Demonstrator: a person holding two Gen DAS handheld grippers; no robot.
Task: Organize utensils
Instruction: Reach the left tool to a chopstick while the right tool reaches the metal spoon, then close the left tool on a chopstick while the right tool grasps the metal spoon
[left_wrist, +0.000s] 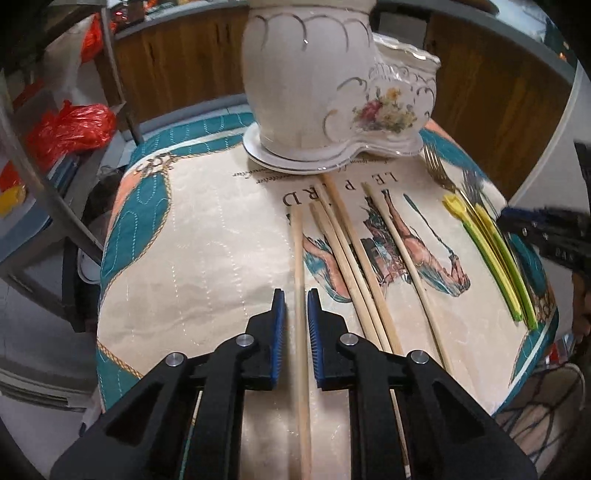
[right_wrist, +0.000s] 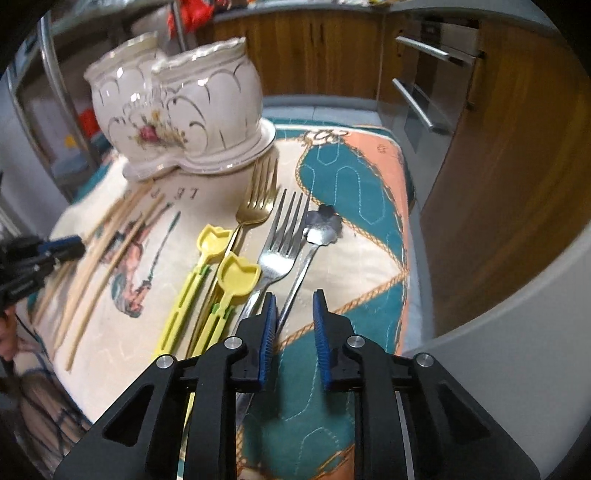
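While my left gripper (left_wrist: 295, 295) sits low over the quilted cloth (left_wrist: 207, 236), its jaws stand apart with 1 wooden chopstick (left_wrist: 300, 266) running between them, untouched by either blue pad. I count 4 more chopsticks (left_wrist: 354, 258) lying just right of it, fanned across the horse print. My right gripper (right_wrist: 294, 299) also has its jaws apart, holding nothing; the slim handle of the flower-ended steel spoon (right_wrist: 320, 225) passes by its left finger. Beside that lie the silver fork (right_wrist: 281, 243), the gold fork (right_wrist: 256, 199) and 2 yellow plastic utensils (right_wrist: 236, 277). At the cloth's far edge stands the white floral ceramic holder (right_wrist: 177, 110) on its saucer.
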